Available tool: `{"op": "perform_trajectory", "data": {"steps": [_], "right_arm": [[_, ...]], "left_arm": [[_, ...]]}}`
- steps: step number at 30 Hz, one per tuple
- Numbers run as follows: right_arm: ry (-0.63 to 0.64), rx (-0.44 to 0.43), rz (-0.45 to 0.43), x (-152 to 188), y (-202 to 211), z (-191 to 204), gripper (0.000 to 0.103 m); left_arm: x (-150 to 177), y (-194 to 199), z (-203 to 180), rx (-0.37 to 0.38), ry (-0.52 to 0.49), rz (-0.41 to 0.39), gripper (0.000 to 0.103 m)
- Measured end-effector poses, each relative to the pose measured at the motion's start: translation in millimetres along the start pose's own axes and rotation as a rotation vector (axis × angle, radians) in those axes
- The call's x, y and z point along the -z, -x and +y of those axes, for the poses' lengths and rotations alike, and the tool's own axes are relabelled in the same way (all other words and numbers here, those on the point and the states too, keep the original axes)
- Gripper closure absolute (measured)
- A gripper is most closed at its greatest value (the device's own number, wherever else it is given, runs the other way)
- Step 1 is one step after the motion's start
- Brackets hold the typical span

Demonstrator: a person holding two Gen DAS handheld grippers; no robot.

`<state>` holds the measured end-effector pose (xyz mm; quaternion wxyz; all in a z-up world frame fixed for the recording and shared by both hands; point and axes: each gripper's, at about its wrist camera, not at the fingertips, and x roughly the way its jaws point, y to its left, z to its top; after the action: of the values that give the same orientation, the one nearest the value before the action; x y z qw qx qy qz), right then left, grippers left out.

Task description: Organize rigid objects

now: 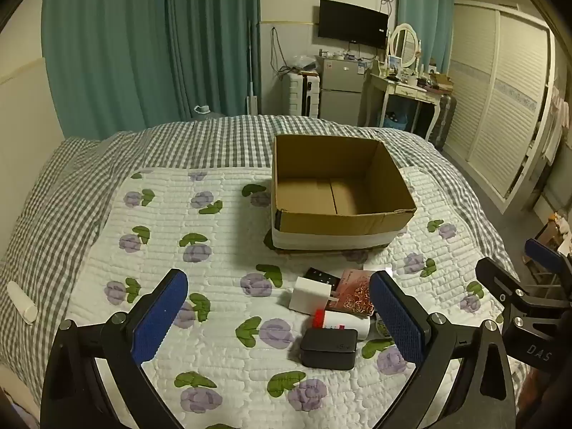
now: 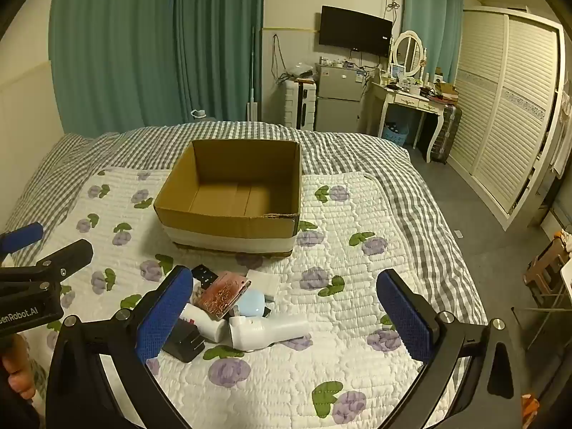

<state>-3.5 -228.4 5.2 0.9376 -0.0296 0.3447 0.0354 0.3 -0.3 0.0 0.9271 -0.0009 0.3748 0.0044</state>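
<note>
An open, empty cardboard box [image 1: 339, 193] [image 2: 232, 196] stands on the floral quilt. In front of it lies a pile of small objects: a black charger [image 1: 329, 348] [image 2: 184, 343], a white plug adapter [image 1: 309, 295], a white tube with a red cap [image 1: 339, 321], a pink ornate case [image 1: 355, 295] [image 2: 221, 295], a black remote [image 1: 321, 276] [image 2: 204, 274], a white handheld device [image 2: 268, 330] and a pale blue round thing [image 2: 252, 302]. My left gripper [image 1: 279, 321] is open, above and just short of the pile. My right gripper [image 2: 286, 318] is open, with the pile by its left finger.
The bed has a grey checked cover [image 1: 214, 139] under the quilt [image 1: 221, 243]. A white tube [image 1: 22, 302] lies at the bed's left edge. A dressing table [image 2: 411, 100], fridge [image 2: 338, 98] and wardrobe [image 2: 507, 107] stand beyond and to the right.
</note>
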Motion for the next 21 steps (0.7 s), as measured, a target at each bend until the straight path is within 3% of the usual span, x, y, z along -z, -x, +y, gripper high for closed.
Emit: {"op": "perform_trajectory", "data": {"steps": [21], "right_arm": [[-0.004, -0.001, 0.008, -1.6, 1.3, -0.6, 0.0]], "left_arm": [[3.7, 1.0, 2.2, 0.007, 0.009, 0.001, 0.0]]}}
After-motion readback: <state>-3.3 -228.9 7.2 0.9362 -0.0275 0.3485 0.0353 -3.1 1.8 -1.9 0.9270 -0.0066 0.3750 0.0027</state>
